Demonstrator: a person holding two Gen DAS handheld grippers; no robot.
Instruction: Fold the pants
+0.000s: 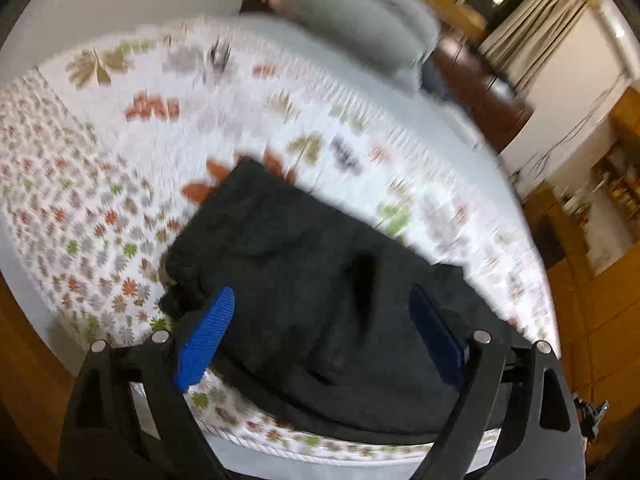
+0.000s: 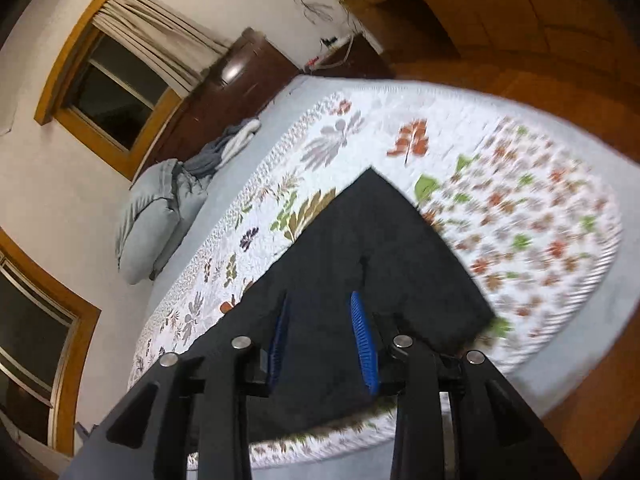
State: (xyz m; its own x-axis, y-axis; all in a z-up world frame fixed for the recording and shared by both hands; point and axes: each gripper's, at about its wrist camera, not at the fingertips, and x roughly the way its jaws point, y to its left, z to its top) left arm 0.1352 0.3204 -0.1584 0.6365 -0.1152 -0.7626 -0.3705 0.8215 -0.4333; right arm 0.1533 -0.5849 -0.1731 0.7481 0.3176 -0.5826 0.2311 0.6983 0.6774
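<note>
Black pants (image 1: pixel 304 280) lie on a floral quilt (image 1: pixel 120 152) on a bed, with one end bunched at the left. My left gripper (image 1: pixel 324 312) is open above the pants, its blue fingers (image 1: pixel 208 332) wide apart and holding nothing. In the right wrist view the pants (image 2: pixel 376 240) form a flat dark shape with a pointed far corner. My right gripper (image 2: pixel 320 312) hovers over them, its blue fingers (image 2: pixel 364 344) apart with only a moderate gap. Both views are motion-blurred.
A grey pillow (image 2: pixel 152 208) and a heap of grey clothes (image 2: pixel 228 148) lie at the head of the bed. A dark wooden headboard (image 2: pixel 224 80) and curtained windows (image 2: pixel 112 84) stand behind. Wooden floor (image 2: pixel 560 60) surrounds the bed.
</note>
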